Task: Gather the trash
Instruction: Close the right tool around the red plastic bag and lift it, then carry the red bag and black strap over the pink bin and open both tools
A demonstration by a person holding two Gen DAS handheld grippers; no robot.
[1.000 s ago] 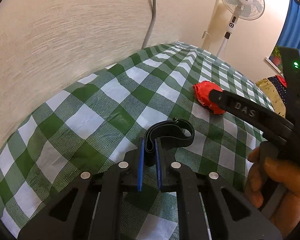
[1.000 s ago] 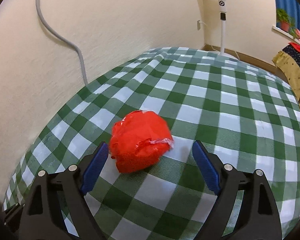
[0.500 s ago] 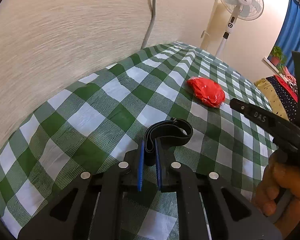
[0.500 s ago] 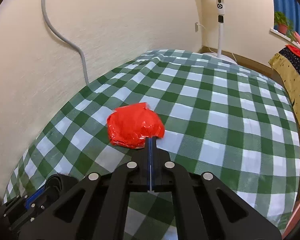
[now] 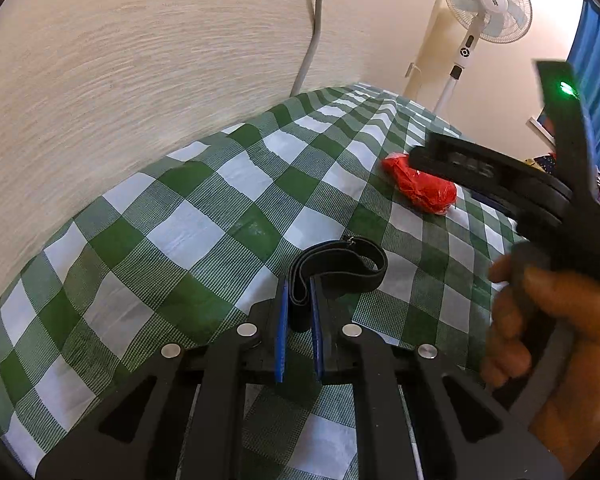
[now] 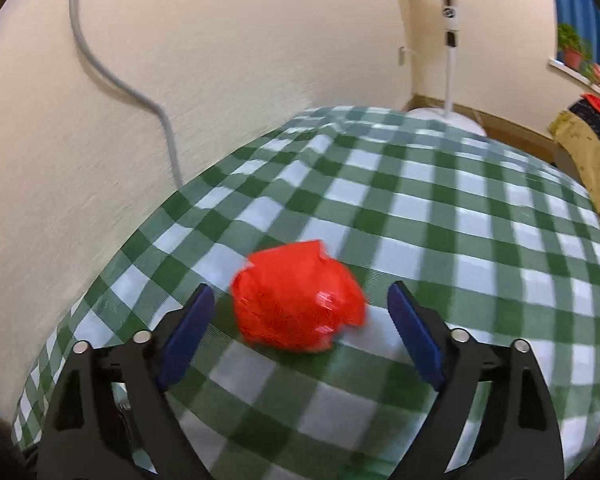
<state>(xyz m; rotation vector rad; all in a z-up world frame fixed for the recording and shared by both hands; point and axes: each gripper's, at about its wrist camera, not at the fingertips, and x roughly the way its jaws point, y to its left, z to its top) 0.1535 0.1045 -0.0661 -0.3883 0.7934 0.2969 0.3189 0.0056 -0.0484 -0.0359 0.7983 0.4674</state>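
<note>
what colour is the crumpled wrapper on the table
Bright red, clearest in the right wrist view.

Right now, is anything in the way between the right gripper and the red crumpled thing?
No. The red wrapper lies on the checked cloth between the right gripper's opening jaws, touching neither. Nothing visible blocks it.

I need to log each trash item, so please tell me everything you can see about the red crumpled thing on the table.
The red wad is a crumpled ball of shiny, thin wrapper, plastic or foil by its look, with creases and jagged edges. It lies on the green-and-white checked tablecloth, away from the wall. The right gripper is opening, its blue pads on either side of the wad without touching it. Only the cloth touches it.
</note>
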